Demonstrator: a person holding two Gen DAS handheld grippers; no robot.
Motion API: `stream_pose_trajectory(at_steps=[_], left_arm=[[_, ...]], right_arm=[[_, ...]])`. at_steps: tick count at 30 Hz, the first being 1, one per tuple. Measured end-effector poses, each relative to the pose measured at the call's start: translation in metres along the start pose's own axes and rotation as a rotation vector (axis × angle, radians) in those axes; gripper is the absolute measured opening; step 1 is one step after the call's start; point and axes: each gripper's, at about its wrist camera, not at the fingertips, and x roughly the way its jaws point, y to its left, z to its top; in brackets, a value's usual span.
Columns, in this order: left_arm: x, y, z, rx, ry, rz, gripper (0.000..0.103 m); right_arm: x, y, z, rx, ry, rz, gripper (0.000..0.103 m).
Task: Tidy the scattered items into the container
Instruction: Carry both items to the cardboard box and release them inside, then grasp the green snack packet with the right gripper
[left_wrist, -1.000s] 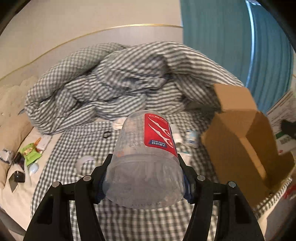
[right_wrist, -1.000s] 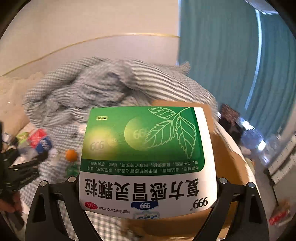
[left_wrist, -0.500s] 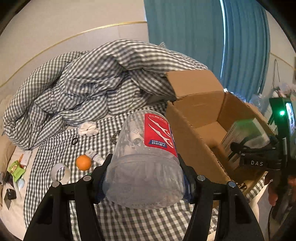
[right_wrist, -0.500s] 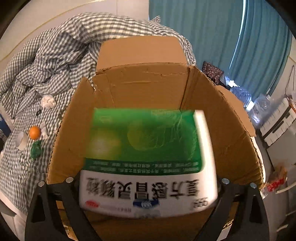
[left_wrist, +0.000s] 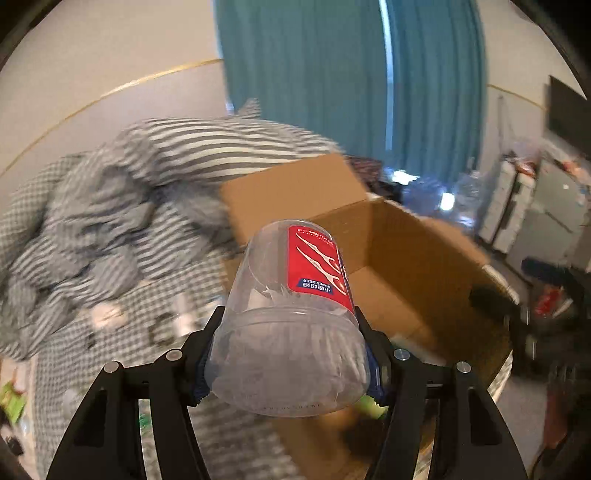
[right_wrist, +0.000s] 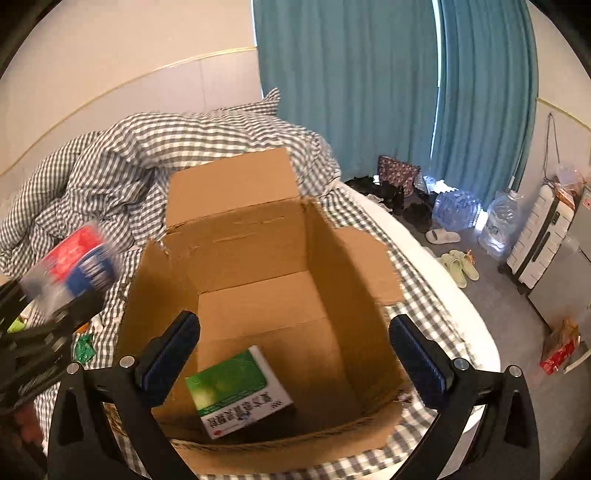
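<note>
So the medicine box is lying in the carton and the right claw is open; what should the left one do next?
Probably carry the clear jar over the carton and let go. The left claw is shut on it beside the opening, the right claw is open and empty, and the medicine box leaves bare floor inside.

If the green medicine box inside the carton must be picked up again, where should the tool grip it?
Grip the green medicine box across its two long edges, coming straight down from above. It lies flat on the floor of the carton, close to the near wall, so sideways access is blocked.
</note>
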Motion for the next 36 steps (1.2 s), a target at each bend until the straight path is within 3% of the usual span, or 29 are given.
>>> stream_pose_trajectory(at_steps=[3,9,12,14,18,22,28,32,36], left_arm=[[0.035,-0.018,0.011,0.017,0.042,-0.042,0.064],[0.093,-0.034,0.0,0.014,0.211,-0.039,0.068],[0.085,-0.034,0.001,0.03,0.185,-0.016,0.098],[0.076,-0.032,0.004,0.033,0.146,0.004,0.101],[0.067,-0.017,0.005,0.008,0.141,0.038,0.101],[0.029,0.021,0.004,-0.071,0.1,0.087,0.101],[-0.062,0.119,-0.011,-0.186,0.005,0.276,0.103],[-0.1,0.175,-0.051,-0.294,0.042,0.379,0.103],[-0.112,0.217,-0.104,-0.361,0.106,0.464,0.103]], right_arm=[[0.007,-0.009,-0.002,0.002,0.012,0.003,0.103],[0.023,-0.019,-0.005,0.021,0.026,0.014,0.103],[0.029,-0.019,-0.005,0.042,0.028,0.021,0.103],[0.028,-0.019,-0.005,0.056,0.02,0.038,0.103],[0.016,-0.012,-0.001,0.043,0.002,0.044,0.103],[-0.008,0.002,0.008,0.028,-0.039,0.062,0.103],[-0.049,0.057,0.019,-0.031,-0.105,0.164,0.103],[-0.057,0.12,0.013,-0.108,-0.099,0.281,0.103],[-0.048,0.188,-0.001,-0.186,-0.048,0.392,0.103]])
